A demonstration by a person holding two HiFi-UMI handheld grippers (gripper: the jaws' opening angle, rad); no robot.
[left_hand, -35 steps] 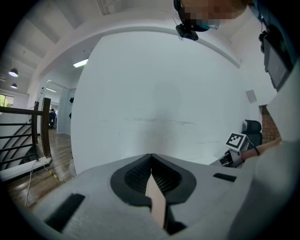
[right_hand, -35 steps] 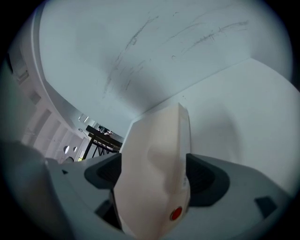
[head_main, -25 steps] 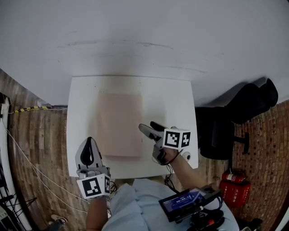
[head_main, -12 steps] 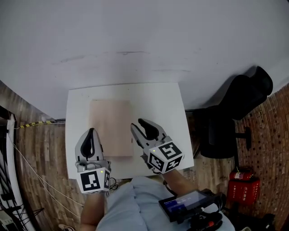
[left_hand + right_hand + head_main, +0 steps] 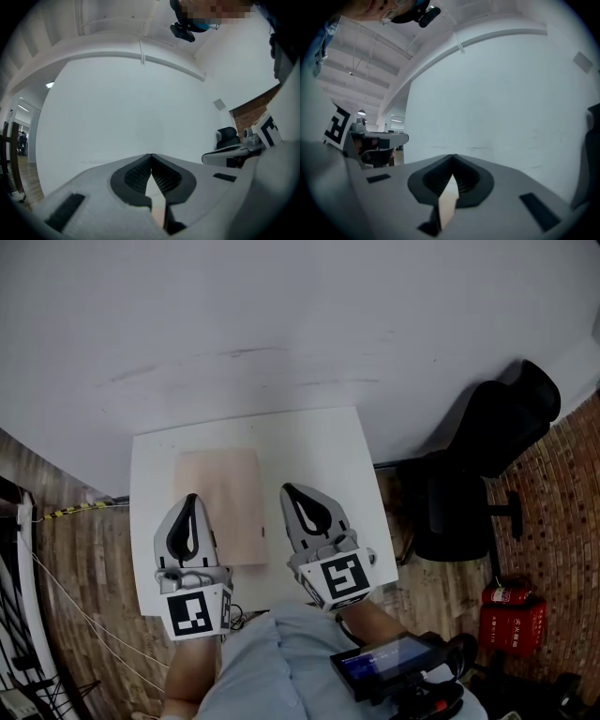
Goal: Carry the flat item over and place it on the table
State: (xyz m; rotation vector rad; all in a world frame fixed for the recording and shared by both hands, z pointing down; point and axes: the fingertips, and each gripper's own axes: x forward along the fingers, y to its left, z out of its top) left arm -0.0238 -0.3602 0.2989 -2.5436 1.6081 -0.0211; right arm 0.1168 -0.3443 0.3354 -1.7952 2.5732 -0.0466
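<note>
no brand or word legible: only black-and-white square patterns on the left marker cube (image 5: 199, 615) and the right marker cube (image 5: 339, 579), plus a label on the red fire extinguisher (image 5: 511, 622) too small to read. around the white table (image 5: 328, 442): black office chair (image 5: 469, 488) off the right edge, extinguisher further right on the patterned floor (image 5: 66, 549), yellow-and-black cable (image 5: 67, 511) off the left edge, screened device (image 5: 384, 662) below the near edge, by the person's lap. nothing resting on the flat item (image 5: 234, 493); lies flat on the table's left half, running from near the far edge towards the near edge, held by neither claw. left gripper (image 5: 190, 502) overlaps the item's left edge in the head view, jaws together, empty. right gripper (image 5: 292, 493) just beside the item's right edge, jaws just closed, tips meeting, nothing between them.
</note>
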